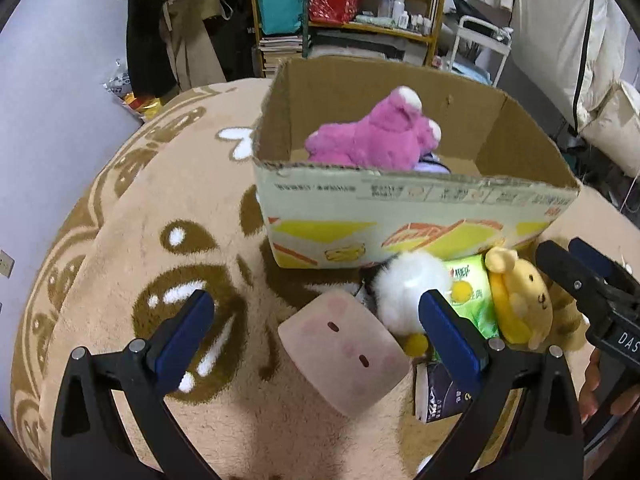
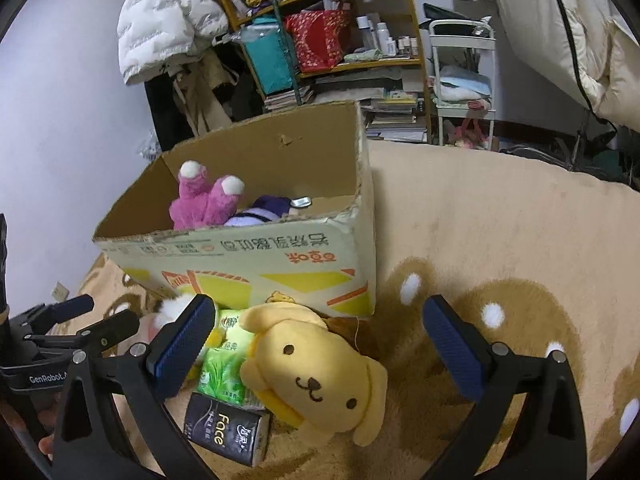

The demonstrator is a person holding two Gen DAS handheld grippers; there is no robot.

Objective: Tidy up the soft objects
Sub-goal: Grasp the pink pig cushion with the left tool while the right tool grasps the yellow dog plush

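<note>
Soft toys lie on the beige rug (image 2: 500, 220) just in front of the cardboard box (image 2: 248, 256). The yellow dog plush (image 2: 316, 376) has black stitched eyes and floppy ears; it lies between the fingers of the right gripper (image 2: 320, 344), which are spread wide and hold nothing. The left gripper (image 1: 316, 332) is also spread, with the pale pink cube plush (image 1: 344, 356) between its fingers. At 2 o'clock from the cube sit a white fluffy toy (image 1: 408, 292) and a green tissue pack (image 1: 472, 300). Inside the box rests a pink plush (image 1: 376, 136).

Fuzzy plush dog (image 2: 316, 376), matt corrugated cardboard box (image 2: 256, 264).
</note>
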